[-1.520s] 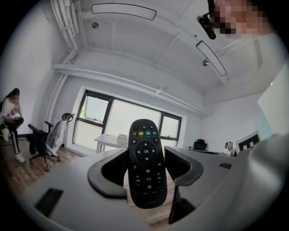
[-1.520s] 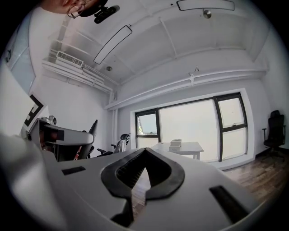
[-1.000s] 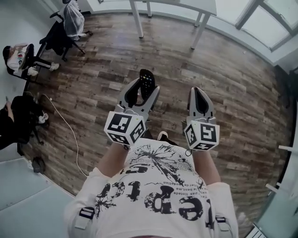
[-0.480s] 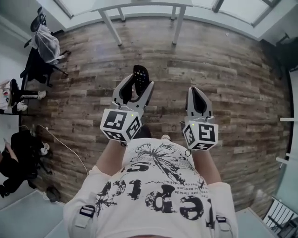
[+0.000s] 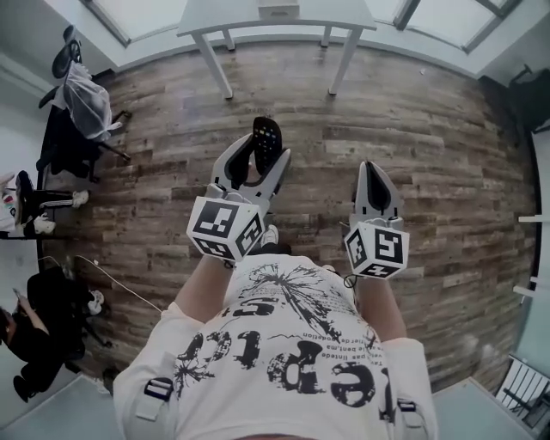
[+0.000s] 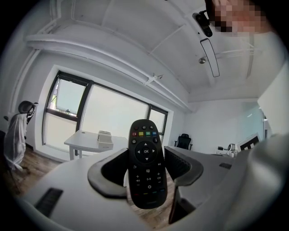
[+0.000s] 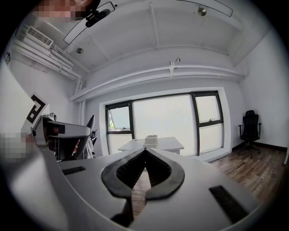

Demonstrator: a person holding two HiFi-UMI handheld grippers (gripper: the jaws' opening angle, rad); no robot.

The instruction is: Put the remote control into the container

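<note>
A black remote control with coloured buttons stands upright between the jaws of my left gripper, which is shut on it. In the head view the remote control sticks out beyond the left gripper, held over the wooden floor. My right gripper is shut with nothing in it, its tips touching; in the head view the right gripper is level with the left one. A white box-like container sits on the white table ahead by the window; the same container shows in the right gripper view.
The white table stands at the far edge of the wooden floor. An office chair with a cloth over it is at the left; a person sits at lower left. A black chair stands at the right wall.
The view has swung round and forward: the white table has come to the middle ahead and nearer. Both grippers have travelled along with it, the left still holding the remote.
</note>
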